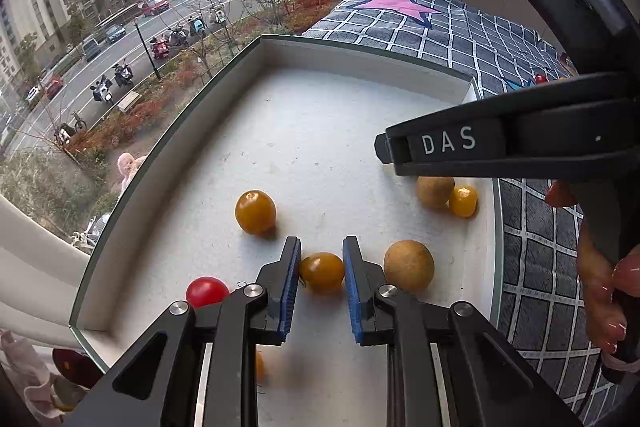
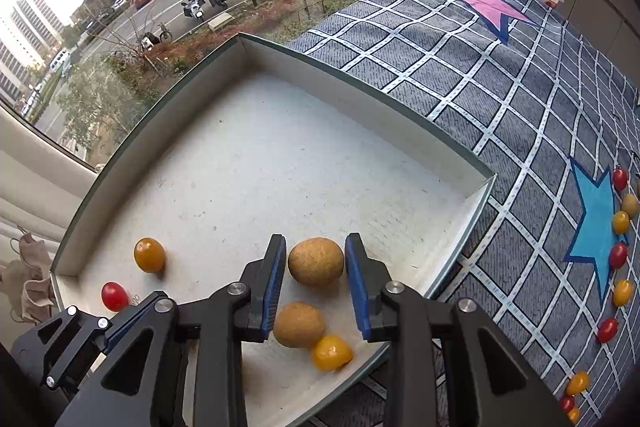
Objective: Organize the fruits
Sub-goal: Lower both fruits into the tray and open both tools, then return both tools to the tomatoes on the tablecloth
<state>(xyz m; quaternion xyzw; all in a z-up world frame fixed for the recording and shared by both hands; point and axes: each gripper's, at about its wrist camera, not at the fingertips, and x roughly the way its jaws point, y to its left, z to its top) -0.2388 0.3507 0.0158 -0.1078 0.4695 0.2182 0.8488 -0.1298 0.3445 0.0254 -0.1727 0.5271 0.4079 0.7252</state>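
Here brown fruit (image 1: 409,265) and red tomato (image 1: 207,291) flank left tongs (image 1: 321,251).

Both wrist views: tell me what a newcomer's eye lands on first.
Each gripper brackets a fruit inside the white tray: the left gripper around a yellow cherry tomato, the right gripper around a tan round fruit. More cherry tomatoes ring a blue star on the checked blanket.

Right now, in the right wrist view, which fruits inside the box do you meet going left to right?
Red cherry tomato → orange cherry tomato → tan round fruit nearer the camera → tan round fruit between the fingers → yellow cherry tomato.
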